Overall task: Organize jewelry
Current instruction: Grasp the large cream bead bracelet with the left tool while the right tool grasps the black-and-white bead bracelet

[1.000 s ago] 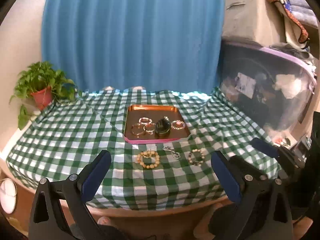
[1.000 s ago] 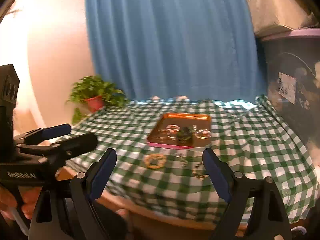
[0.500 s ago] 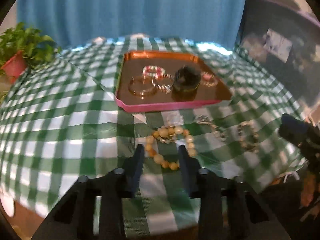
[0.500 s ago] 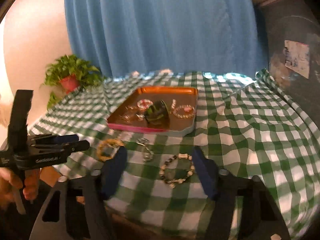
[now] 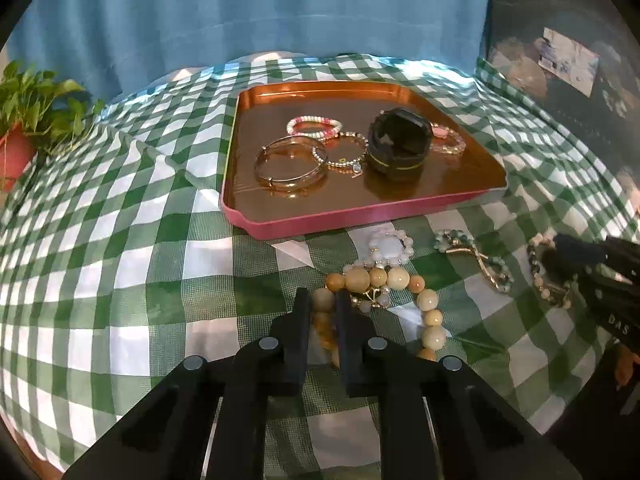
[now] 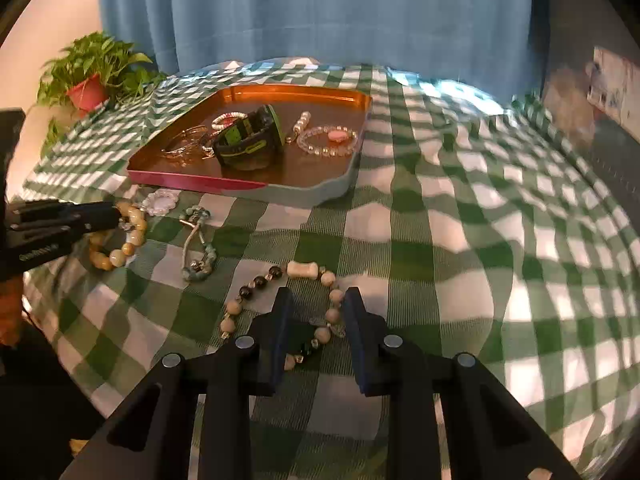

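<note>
My left gripper (image 5: 323, 300) is pinched onto the yellow bead bracelet (image 5: 394, 278) at lower center; my right gripper (image 6: 316, 300) sits half-open straddling the mixed bead bracelet (image 6: 280, 292).

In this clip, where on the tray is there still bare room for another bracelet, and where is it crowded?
The tray is bare along its back rim and in the near-left corner before the gold bangle. The middle is crowded: bangle, beaded bracelets and black watch sit touching or overlapping.

Two low, close wrist views toward the curtain (image 5: 248, 8), sharing the tray (image 5: 360, 216).
</note>
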Demonstrator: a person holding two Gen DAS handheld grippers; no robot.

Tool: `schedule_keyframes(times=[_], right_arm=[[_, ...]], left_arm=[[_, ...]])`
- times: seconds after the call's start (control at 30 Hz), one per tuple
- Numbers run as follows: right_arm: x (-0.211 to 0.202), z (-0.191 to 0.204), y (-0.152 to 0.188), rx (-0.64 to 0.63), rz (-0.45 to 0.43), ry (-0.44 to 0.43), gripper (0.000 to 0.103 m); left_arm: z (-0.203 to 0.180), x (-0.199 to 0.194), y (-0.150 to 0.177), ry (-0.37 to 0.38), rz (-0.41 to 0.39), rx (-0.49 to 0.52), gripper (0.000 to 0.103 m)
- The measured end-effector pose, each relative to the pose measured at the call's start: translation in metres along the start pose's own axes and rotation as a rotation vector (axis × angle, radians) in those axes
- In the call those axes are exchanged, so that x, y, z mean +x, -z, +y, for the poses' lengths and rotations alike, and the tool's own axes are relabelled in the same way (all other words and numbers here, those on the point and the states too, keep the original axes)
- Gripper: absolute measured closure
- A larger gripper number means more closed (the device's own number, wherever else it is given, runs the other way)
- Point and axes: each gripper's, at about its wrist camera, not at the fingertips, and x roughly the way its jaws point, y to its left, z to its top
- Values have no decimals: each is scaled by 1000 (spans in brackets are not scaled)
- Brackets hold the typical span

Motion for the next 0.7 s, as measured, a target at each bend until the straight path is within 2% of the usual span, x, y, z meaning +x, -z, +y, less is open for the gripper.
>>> schedule_keyframes(times=[0.1,0.13,0.27,0.37,0.47,0.57,0.6,0.7], right_arm=[[2,-1,-2,9,-4,10,81],[2,0,-3,9,1,4,97],[-10,2,5,7,-6,-24,96],[-19,6,17,-11,2,-39,96],[-25,7,13,-25,-34,-50,96],[-22,9,5,-36,-43,-61,89],[-19,9,4,-39,-31,-69,81],[-11,11,3,-54,-17,-76,79]], left_arm=[[3,-8,4,86,9,-26,90],[5,-14,6,102,4,-33,90],[8,-37,25,132,-7,-48,90],[8,-33,34,100,19,-35,90],[8,-32,32,83,9,-40,90],[7,-28,32,80,19,-32,86],[6,-24,30,77,30,-19,83],[0,-20,25,72,18,21,75]])
